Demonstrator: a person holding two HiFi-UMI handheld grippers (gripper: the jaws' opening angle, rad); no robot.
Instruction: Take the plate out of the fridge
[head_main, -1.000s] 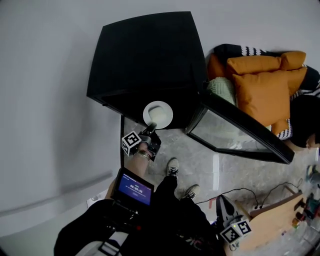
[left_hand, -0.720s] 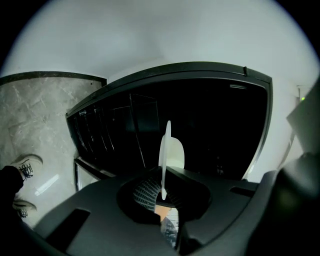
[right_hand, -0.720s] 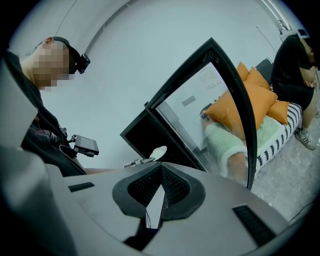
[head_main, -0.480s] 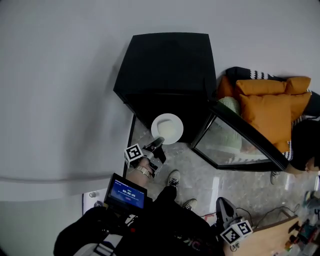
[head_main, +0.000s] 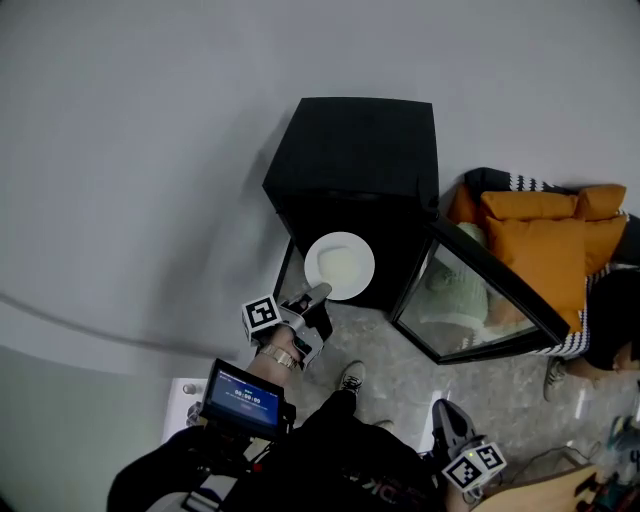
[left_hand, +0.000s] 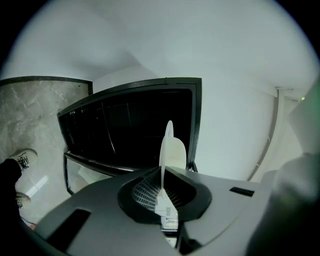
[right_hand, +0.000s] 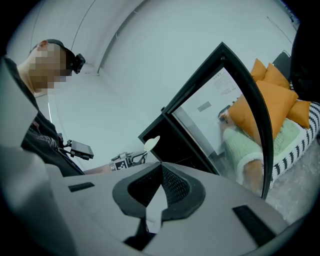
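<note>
The white plate (head_main: 340, 266) hangs just in front of the black fridge (head_main: 355, 160), over the floor. My left gripper (head_main: 318, 294) holds it by its near rim from below. In the left gripper view the plate (left_hand: 168, 147) stands edge-on between the jaws of the left gripper (left_hand: 162, 175), which are closing tight on it, with the fridge's dark inside (left_hand: 130, 132) behind. My right gripper (head_main: 452, 425) stays low at the right, away from the fridge, shut with nothing in it. Its own view has the right gripper (right_hand: 161, 169) and, far off, the plate (right_hand: 152, 142).
The fridge's glass door (head_main: 485, 305) stands swung open to the right. Orange cushions (head_main: 545, 245) and a pale green one (head_main: 452, 285) lie behind it. The person's shoe (head_main: 350, 378) is on the marble floor. A small screen (head_main: 240, 398) rides on the left arm.
The head camera has risen and turned, so the fridge looks smaller and farther right. The left gripper has kept its hold on the plate. The right gripper has hardly moved.
</note>
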